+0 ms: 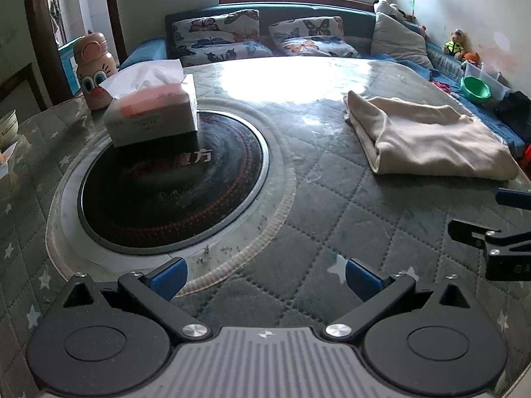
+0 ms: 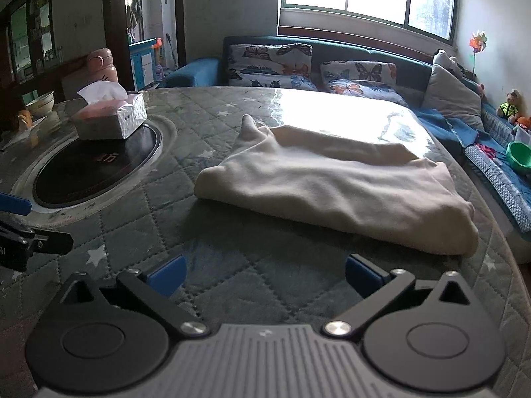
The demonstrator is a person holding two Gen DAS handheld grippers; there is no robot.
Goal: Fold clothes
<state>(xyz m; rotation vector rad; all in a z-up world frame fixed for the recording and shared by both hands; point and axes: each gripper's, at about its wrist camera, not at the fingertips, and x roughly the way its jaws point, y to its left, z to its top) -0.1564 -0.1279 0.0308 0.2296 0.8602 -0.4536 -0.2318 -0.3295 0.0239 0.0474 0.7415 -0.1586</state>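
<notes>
A cream garment (image 2: 335,182) lies folded into a thick rectangle on the quilted table cover (image 2: 232,285), with one corner sticking up at its far left. In the left wrist view the same garment (image 1: 428,139) rests at the right side of the table. My right gripper (image 2: 264,277) is open just in front of the garment's near edge, blue pads wide apart and nothing between them. My left gripper (image 1: 265,278) is open too, over bare cover beside the round black hotplate (image 1: 172,185). Each gripper shows at the other view's edge.
A tissue box (image 1: 152,112) sits on the hotplate's far rim, a pink cartoon bottle (image 1: 93,69) behind it. A bowl (image 2: 41,102) stands at the far left. A sofa with butterfly cushions (image 2: 268,66) runs behind the table; a green bowl (image 2: 519,157) and toys lie at right.
</notes>
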